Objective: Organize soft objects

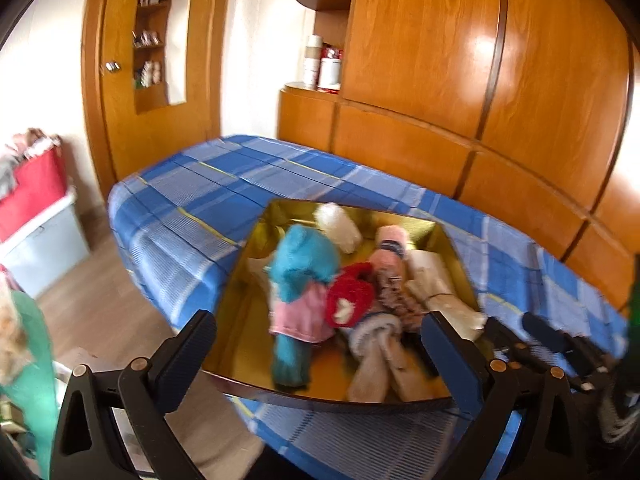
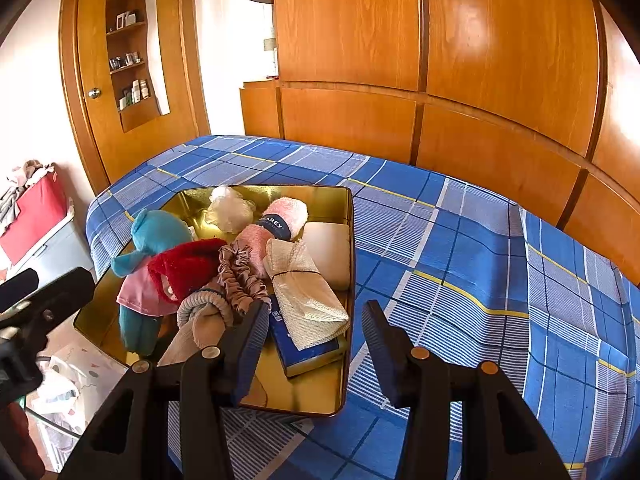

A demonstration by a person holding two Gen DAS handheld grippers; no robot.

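both grippers, left gripper (image 1: 320,344) and right gripper (image 2: 316,332), hung wide open and empty; shallow gold metal tray (image 2: 348,216) of piled soft objects on the bed lay just ahead. best to pick one top item, the grey knotted sock (image 2: 200,320) nearest, closing gently.

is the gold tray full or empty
Full. The gold tray on the bed holds a blue plush, pink rolled towel, white puff, red item and folded cloths.
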